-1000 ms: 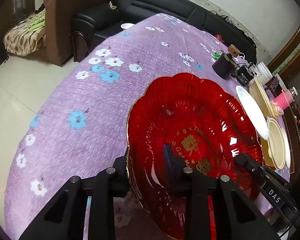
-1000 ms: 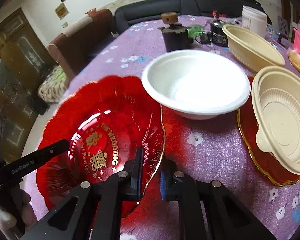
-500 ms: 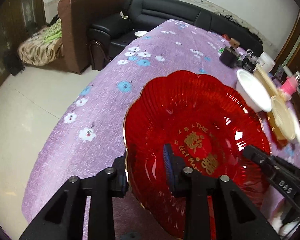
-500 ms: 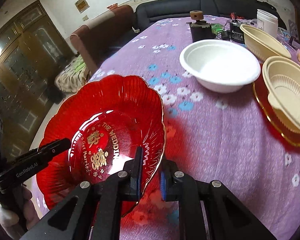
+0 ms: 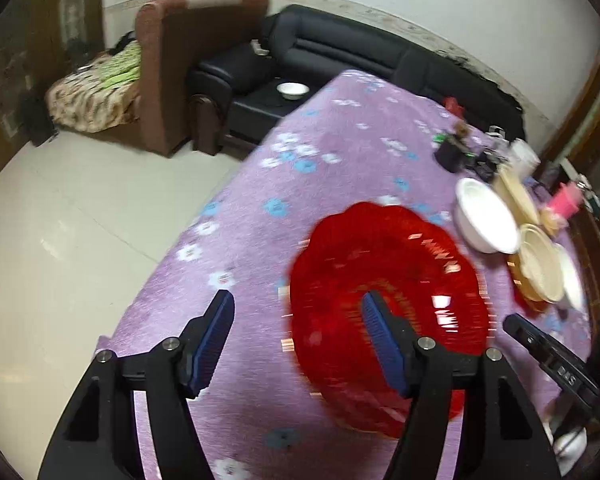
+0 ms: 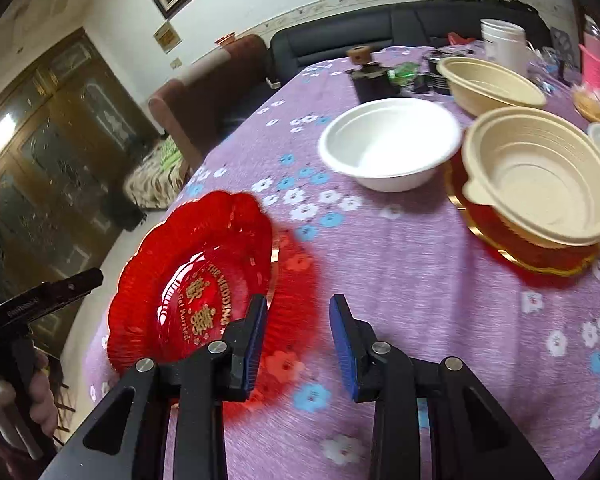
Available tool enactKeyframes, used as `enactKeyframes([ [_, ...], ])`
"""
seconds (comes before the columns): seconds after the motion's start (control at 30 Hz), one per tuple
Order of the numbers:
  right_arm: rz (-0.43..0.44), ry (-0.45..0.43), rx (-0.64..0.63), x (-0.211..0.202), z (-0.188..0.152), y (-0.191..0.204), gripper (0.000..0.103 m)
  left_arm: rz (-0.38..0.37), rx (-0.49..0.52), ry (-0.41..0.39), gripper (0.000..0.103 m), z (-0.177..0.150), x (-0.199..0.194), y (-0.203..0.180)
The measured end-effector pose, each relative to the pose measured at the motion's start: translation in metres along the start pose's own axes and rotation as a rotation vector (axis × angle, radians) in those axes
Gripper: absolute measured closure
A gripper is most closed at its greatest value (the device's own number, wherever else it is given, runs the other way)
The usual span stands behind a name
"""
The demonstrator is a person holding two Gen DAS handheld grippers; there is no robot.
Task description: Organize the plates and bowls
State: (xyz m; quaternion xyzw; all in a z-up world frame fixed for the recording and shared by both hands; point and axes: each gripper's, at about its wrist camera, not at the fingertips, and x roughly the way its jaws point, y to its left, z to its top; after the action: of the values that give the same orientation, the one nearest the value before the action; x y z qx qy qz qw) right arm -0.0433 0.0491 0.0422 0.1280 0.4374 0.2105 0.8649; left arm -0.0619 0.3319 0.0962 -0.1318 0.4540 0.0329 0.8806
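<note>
Both the left gripper and right gripper are spread wide, neither pinching the red plate on the purple surface.

Showing an evenly lit indoor room, fairly bright, with soft shadows only. Bending strongly at the edges in both fisheye views, with dark corners around the round frame. Smearing heavily across the red plate in the left wrist view, its gold rim breaking into streaks. Blurring also the purple tablecloth in places. Glaring white on the tiled floor and inside the white bowl. Shining brightly as one patch on the glass cabinet doors at the far left.
</note>
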Motion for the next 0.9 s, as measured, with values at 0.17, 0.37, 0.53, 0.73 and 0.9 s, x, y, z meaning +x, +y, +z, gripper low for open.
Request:
enactKeyframes([
  [0.17, -0.074, -0.081, 0.018, -0.031, 0.040, -0.029, 0.068, -0.081, 0.074, 0.025, 0.036, 0.025, 0.001, -0.047],
  [0.37, -0.138, -0.074, 0.004, -0.022, 0.107, -0.063, 0.068, -0.187, 0.167, 0.099, 0.036, 0.070, 0.038, -0.119],
  [0.53, -0.144, 0.000, 0.024, 0.017, 0.145, -0.088, 0.068, -0.200, 0.187, 0.209, 0.036, 0.098, 0.101, -0.160],
  [0.73, -0.186, 0.085, -0.029, 0.062, 0.160, -0.093, 0.068, -0.195, 0.130, 0.330, 0.036, 0.109, 0.174, -0.179],
  [0.9, -0.229, 0.150, -0.053, 0.092, 0.159, -0.097, 0.068, -0.176, 0.139, 0.397, 0.039, 0.107, 0.211, -0.193],
])
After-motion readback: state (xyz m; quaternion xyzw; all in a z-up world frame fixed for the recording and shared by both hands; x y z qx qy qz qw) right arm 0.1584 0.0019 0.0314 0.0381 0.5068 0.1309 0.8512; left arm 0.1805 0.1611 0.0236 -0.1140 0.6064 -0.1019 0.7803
